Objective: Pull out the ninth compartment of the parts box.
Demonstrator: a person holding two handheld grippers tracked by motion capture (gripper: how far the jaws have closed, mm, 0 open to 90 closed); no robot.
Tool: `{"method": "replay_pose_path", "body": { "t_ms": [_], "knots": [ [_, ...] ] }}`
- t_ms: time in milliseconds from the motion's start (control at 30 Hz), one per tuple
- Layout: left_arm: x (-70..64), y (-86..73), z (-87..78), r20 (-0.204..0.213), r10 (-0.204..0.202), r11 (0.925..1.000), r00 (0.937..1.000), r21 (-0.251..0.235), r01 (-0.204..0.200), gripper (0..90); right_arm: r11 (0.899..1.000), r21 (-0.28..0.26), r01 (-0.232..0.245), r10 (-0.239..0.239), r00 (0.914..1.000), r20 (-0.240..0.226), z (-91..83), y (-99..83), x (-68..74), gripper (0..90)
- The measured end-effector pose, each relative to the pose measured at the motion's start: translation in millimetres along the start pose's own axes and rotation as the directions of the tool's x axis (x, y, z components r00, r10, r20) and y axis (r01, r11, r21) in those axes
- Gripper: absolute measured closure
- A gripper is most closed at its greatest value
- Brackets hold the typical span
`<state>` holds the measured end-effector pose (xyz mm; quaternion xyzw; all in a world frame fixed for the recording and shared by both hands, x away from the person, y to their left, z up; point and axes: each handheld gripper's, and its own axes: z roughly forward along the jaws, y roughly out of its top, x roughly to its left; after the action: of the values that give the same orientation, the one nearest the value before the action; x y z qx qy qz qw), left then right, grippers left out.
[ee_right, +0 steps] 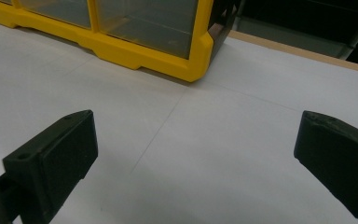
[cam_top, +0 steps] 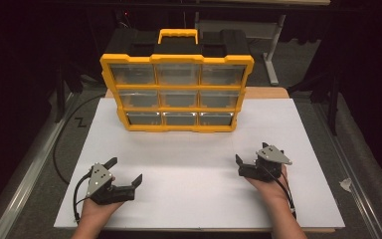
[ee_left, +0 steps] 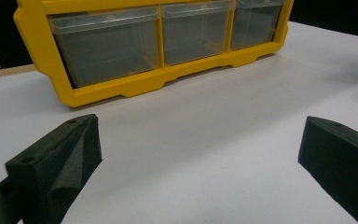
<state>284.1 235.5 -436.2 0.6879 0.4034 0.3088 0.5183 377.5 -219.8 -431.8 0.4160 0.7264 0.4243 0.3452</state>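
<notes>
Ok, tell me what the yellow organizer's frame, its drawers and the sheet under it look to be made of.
Organizer frame: likely moulded plastic, opaque yellow with a slight sheen and rounded moulded edges. Drawers: clear, faintly smoky plastic, since their insides show through. White sheet: matte, flat, with faint seam lines in the right gripper view; perhaps paper or thin board, hard to tell.

The drawer cabinet (cam_top: 177,92) is standing on the worktop (cam_top: 189,194), well ahead of the fingers (cam_top: 110,162) of the left gripper (cam_top: 124,172) and of the right gripper (cam_top: 251,155), lying between both hands' lines.
</notes>
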Motion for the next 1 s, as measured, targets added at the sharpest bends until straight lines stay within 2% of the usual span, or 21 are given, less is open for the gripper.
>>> {"method": "replay_pose_path", "body": {
  "t_ms": [467,600,700,833,1000],
  "knots": [
    [-0.5,-0.6,-0.2,-0.003,0.008,1.0,1.0,0.001,-0.008,0.1,1.0,0.011,0.006,-0.007,0.9996,0.028,25.0,8.4,-1.5,1.1],
    [-0.4,-0.6,0.0,-0.003,0.007,1.0,1.0,0.001,-0.007,0.1,0.999,0.041,0.006,-0.008,0.9989,0.046,34.0,10.5,-1.6,2.2],
    [-0.1,-0.4,-0.3,0.0,0.006,1.0,1.0,0.0,-0.006,0.1,0.999,0.035,0.011,-0.013,0.9988,0.047,34.7,12.4,-1.3,2.1],
    [0.0,0.0,-1.0,0.001,0.007,1.0,1.0,-0.002,-0.007,0.1,0.999,0.014,0.043,-0.044,0.9978,0.049,28.7,16.2,3.1,2.0],
    [-0.8,0.4,-1.4,0.0,0.013,0.9999,0.9999,-0.002,-0.013,0.1,0.997,0.027,0.072,-0.074,0.995,0.067,20.9,16.9,2.2,1.6]
  ]
}}
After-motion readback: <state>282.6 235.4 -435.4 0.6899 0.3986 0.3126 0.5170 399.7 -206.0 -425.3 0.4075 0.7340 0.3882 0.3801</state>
